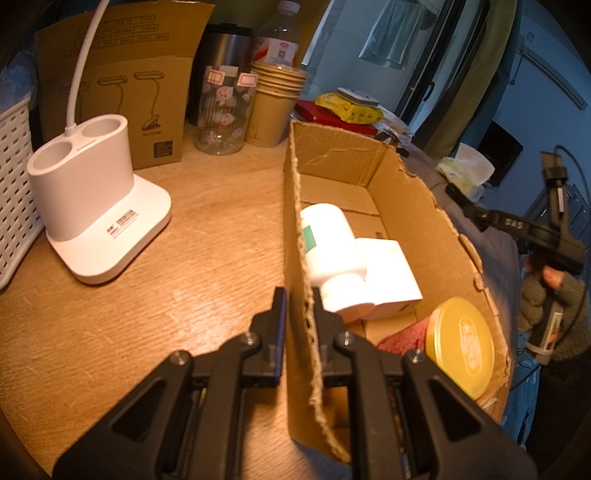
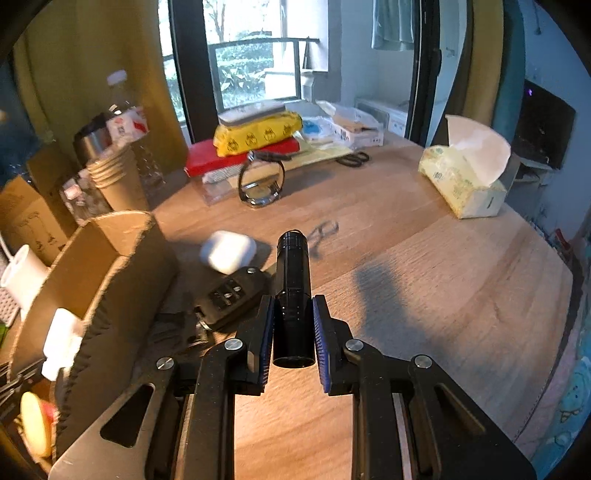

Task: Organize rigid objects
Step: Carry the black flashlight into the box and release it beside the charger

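My left gripper (image 1: pixel 298 295) is shut on the near left wall of an open cardboard box (image 1: pixel 299 236), one finger outside and one inside. In the box lie a white bottle (image 1: pixel 332 251), a white carton (image 1: pixel 391 280) and a round yellow tin (image 1: pixel 461 345). My right gripper (image 2: pixel 293 314) is shut on a black flashlight (image 2: pixel 293 288), held above the wooden table and pointing away. Left of it, on the table beside the box (image 2: pixel 110 280), lie a black car key (image 2: pixel 231 295) and a white earbud case (image 2: pixel 228 251). The right gripper (image 1: pixel 554 236) also shows at the right edge of the left wrist view.
A white lamp base (image 1: pixel 92 206), white basket (image 1: pixel 13 184), brown carton (image 1: pixel 147 110), patterned glass jar (image 1: pixel 225 110), paper cups (image 1: pixel 275 99) and water bottle (image 1: pixel 279 33) stand at the back left. A round mirror (image 2: pixel 261 182), scissors (image 2: pixel 352 158), yellow pack (image 2: pixel 258 131) and tissue box (image 2: pixel 465 181) sit further back.
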The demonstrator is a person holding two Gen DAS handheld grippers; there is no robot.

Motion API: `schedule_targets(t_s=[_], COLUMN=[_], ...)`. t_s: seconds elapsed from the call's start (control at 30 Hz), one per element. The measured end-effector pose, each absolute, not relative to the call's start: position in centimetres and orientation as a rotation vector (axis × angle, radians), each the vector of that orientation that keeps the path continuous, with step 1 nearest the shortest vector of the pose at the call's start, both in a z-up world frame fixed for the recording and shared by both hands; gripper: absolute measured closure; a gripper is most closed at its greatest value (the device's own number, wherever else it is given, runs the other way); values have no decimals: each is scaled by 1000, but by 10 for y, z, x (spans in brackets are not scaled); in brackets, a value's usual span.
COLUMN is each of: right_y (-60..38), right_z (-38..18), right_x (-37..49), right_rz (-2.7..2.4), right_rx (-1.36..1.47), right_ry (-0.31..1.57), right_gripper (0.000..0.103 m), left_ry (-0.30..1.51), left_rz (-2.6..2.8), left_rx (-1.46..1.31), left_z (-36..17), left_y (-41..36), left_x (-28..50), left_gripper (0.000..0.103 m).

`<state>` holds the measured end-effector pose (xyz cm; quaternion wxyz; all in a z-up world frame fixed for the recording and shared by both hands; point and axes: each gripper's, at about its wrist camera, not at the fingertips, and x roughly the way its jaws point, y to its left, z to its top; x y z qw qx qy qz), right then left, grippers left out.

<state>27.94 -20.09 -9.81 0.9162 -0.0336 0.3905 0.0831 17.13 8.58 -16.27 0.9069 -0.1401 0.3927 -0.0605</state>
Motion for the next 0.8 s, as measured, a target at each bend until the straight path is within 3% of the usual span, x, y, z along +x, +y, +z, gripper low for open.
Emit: schedule_targets(t_s=[0.8], right_y=[-150], right_z=[-23], right_x=[209], right_rz=[297], right_rx=[-113], right_ry=[649], right_gripper=[81], left_ry=[814], left_rz=[-119], left_rx=[-283], left_z=[-162], left_y=[86], left_x=[173], left_gripper=[91])
